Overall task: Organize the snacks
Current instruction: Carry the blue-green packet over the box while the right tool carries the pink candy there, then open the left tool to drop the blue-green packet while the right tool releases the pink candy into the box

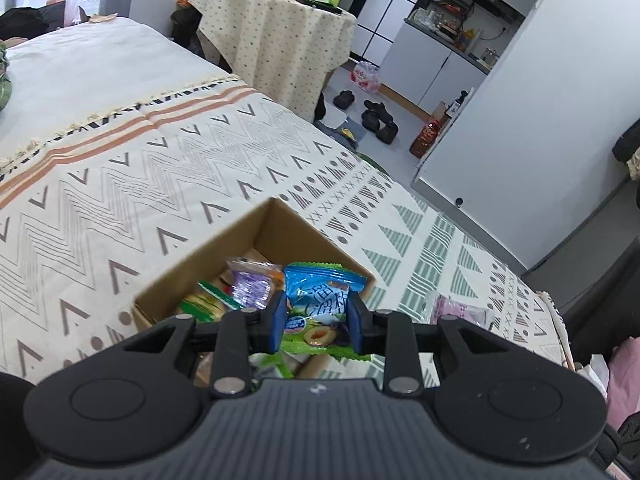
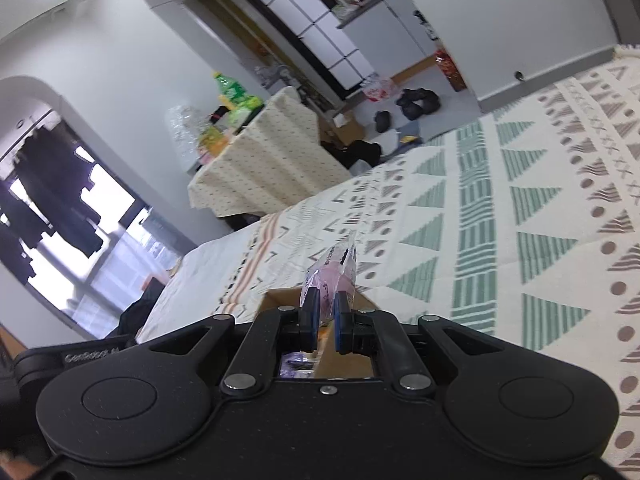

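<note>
Blue-padded fingers (image 1: pixel 280 322) of the left gripper (image 1: pixel 318 320) are clamped on a blue and green snack packet (image 1: pixel 320 300); its print shows a halved plum and pale lettering too blurred to read. That packet hangs over an open cardboard box (image 1: pixel 280 220), which sits on the bed (image 1: pixel 160 160) near the spread's green-triangle band. Inside the box lie a purple packet (image 1: pixel 252 284) and a green and yellow packet (image 1: pixel 208 300). Another pale pink packet (image 1: pixel 460 308) lies on the bed, right of the box.

Right gripper (image 2: pixel 326 308) fingers (image 2: pixel 310 312) are pressed nearly together on a thin pink translucent packet (image 2: pixel 340 268), held edge-on above the box (image 2: pixel 280 300); its small print is unreadable. Raised lettering on the gripper body reads "GenRobot". Beyond the bed stands a cloth-covered side table (image 2: pixel 248 168) bearing a green bottle (image 2: pixel 230 88).
</note>
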Motion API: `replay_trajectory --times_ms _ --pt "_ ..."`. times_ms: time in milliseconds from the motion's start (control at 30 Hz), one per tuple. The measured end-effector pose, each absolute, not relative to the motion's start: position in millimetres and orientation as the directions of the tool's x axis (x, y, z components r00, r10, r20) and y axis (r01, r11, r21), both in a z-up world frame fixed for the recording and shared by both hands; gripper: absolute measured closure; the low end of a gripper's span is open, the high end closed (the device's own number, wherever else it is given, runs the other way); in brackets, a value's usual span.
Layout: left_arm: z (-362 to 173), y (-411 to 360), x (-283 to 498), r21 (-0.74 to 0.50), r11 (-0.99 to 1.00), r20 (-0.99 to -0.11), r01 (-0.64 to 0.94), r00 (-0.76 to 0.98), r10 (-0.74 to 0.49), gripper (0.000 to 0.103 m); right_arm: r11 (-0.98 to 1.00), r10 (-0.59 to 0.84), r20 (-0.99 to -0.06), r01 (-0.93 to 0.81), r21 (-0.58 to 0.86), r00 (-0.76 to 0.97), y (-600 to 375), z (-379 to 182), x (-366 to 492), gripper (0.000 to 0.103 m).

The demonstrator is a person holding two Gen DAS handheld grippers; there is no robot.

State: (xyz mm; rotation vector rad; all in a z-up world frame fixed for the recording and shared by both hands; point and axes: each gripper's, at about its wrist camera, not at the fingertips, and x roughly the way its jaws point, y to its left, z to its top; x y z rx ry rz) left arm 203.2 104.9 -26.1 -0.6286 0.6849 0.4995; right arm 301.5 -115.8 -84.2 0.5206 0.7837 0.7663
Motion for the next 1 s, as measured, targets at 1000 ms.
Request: replay_trajectory --times_ms 1000 --pt "-85 200 244 -0.413 0.709 -0.773 -0.572 0.631 0.059 0.072 0.676 0.735 -0.493 -0.455 0.579 0.466 -33 -86 290 0.1"
